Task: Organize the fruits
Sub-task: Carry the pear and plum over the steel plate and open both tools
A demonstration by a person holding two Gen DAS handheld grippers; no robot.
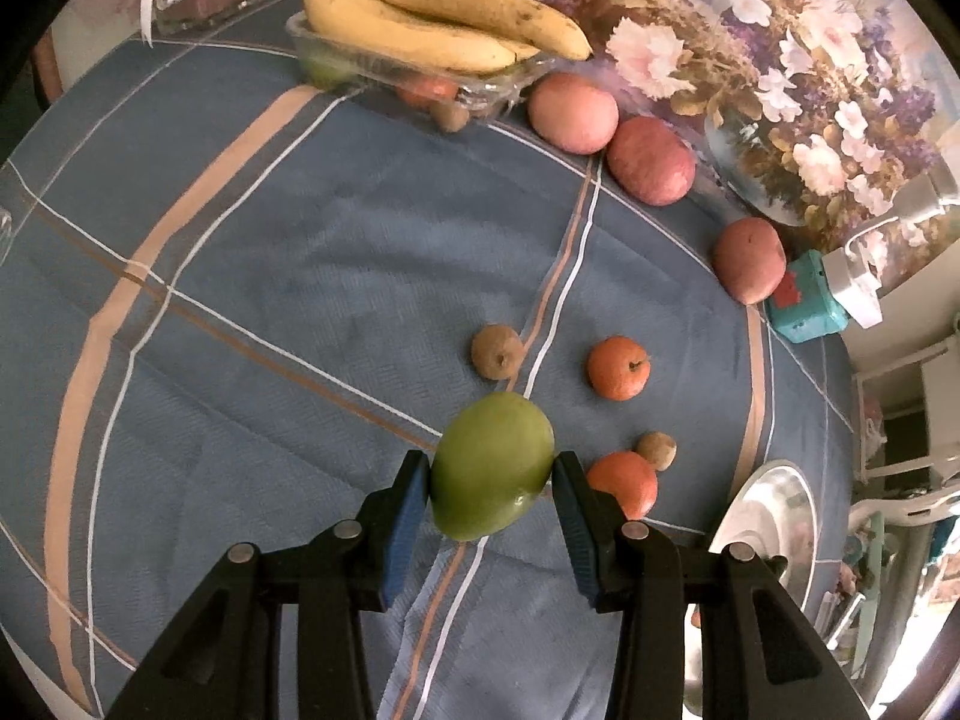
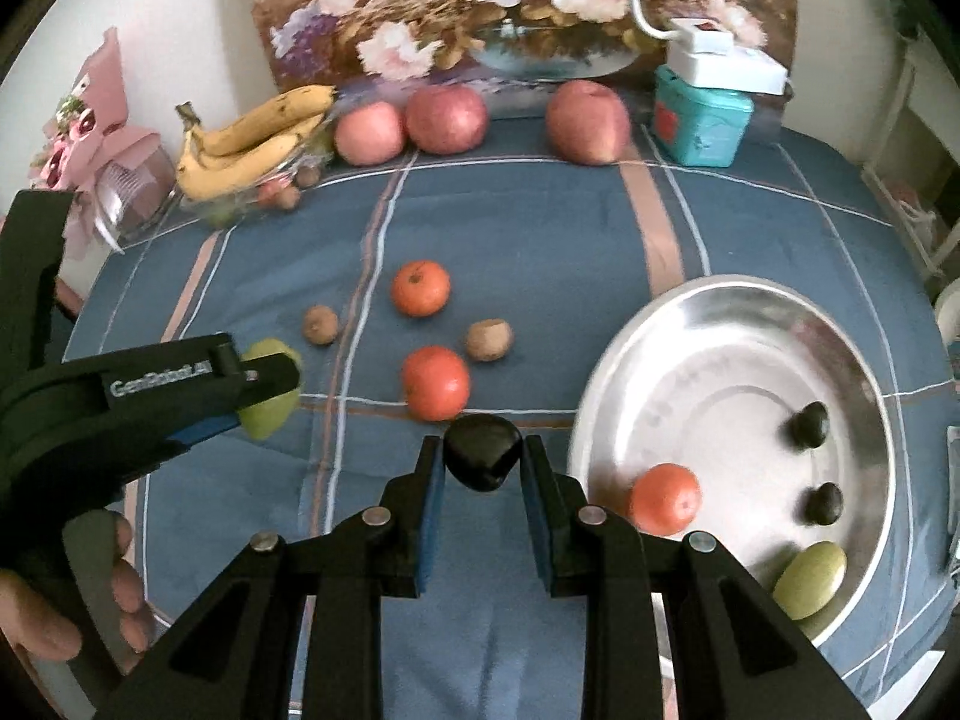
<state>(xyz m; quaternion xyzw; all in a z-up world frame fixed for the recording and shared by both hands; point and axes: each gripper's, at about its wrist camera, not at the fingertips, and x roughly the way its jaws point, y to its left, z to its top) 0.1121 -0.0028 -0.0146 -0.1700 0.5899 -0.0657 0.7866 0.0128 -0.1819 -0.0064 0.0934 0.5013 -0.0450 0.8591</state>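
Steel plate cut by the left gripper arm and frame edge

Table under blue plaid cloth; floral painting propped against white wall behind; white shelving at right. Dim, soft light.

Three red apples line the far edge. Four oranges: three on the cloth counting the one by the far-left glass dish, one in the near-right metal plate. Two green mangoes, three dark avocados, one bunch of bananas. At least three small brown fruits lie mid-table, with more by the dish
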